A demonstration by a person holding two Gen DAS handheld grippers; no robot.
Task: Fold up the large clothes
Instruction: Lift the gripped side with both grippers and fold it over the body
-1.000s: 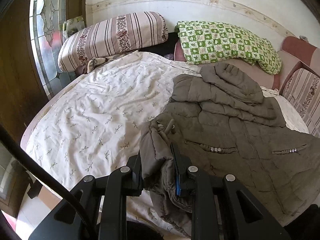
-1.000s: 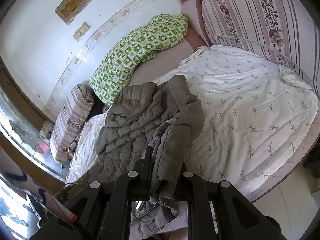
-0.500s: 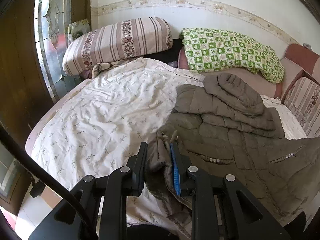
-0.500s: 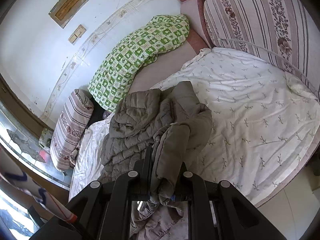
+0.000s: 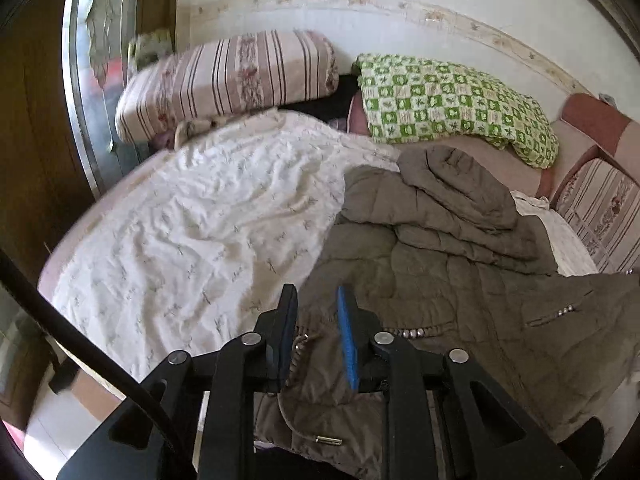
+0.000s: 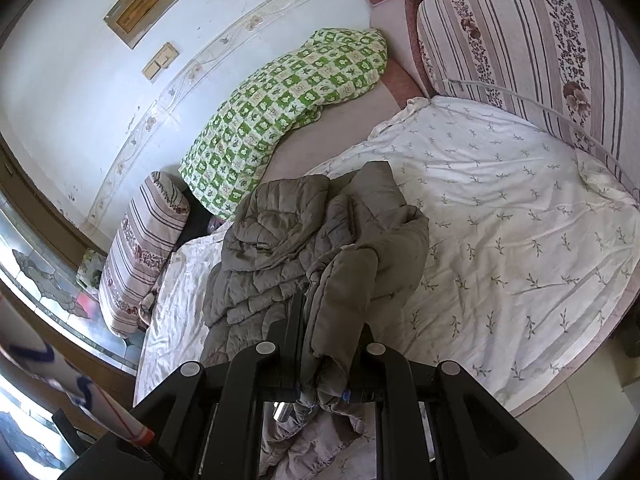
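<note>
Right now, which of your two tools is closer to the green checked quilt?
Hard to call; the right looks slightly nearer. The right tool grips the jacket, whose far edge nearly reaches the quilt. The left tool, jaws just opening, sits over the jacket's near hem.

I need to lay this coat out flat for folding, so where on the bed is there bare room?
Bare white sheet lies between the coat and the striped pillow; in the right wrist view more sheet runs from the coat to the striped cushion. Crowded: the head, with the green checked quilt.
</note>
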